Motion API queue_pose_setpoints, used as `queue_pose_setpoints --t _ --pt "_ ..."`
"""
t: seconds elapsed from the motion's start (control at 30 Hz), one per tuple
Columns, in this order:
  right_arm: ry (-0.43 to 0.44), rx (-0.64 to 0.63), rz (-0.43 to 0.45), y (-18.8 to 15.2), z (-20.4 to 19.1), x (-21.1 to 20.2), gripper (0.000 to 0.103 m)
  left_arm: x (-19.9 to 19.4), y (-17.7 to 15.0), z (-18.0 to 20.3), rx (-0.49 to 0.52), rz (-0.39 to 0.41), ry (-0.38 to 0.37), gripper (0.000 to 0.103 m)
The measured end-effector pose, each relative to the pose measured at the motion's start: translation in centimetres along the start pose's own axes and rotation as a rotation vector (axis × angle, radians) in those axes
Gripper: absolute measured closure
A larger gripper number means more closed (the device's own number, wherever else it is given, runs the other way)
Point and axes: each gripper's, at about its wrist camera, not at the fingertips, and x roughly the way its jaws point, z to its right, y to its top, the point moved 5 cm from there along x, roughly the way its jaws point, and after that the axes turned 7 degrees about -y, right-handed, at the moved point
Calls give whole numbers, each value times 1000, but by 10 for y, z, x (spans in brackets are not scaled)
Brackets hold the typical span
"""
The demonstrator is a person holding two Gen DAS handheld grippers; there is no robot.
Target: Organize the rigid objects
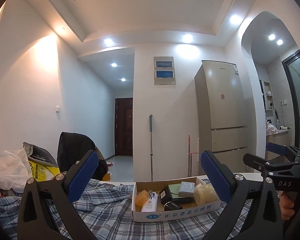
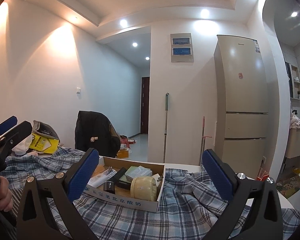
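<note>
— Cardboard, that is what we are looking at: a shallow open cardboard box (image 1: 176, 213) with blue printed characters on its white front wall, resting on a blue-and-white plaid cloth (image 1: 102, 216) that is rumpled over the counter.

— And our left hand-held gripper (image 1: 150, 177)? We see its blue-padded fingers (image 1: 82, 178) spread wide with nothing between them, hovering above the cloth and framing the box.

— Same with our right hand-held gripper (image 2: 151, 173): jaws wide apart, empty, the box sitting between and beyond its pads. In the left view the right one also shows at the edge of the frame, with fingers of a hand (image 1: 286, 206) around its grip.

— What do we have inside the box?

— At the right end, a pale yellow round jar (image 2: 144, 187) lying on its side. At the left end, an amber translucent soap-like case (image 1: 141, 198) just beside a white flat packet (image 1: 150, 205). Between them, a small black cylinder (image 2: 109, 186), a dark flat box (image 2: 124, 179), a sage-green card box (image 1: 174, 189) and a grey-blue small carton (image 1: 187, 188) leaning on one another.

— Farther off?

— Left of the cloth, a yellow printed carton (image 2: 43, 143) and a crumpled white plastic bag (image 1: 8, 168). Behind them, a chair draped with a black garment (image 2: 94, 132). Against the far wall, a beige tall refrigerator (image 2: 241, 100) and a green-handled mop (image 2: 166, 124) leaning upright beside it.
</note>
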Motion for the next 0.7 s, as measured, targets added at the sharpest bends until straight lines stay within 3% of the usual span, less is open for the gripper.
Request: queue_pose_setpoints --t 0.7 --pt "-11 2 -9 0 2 3 0 2 -2 3 9 -5 -1 0"
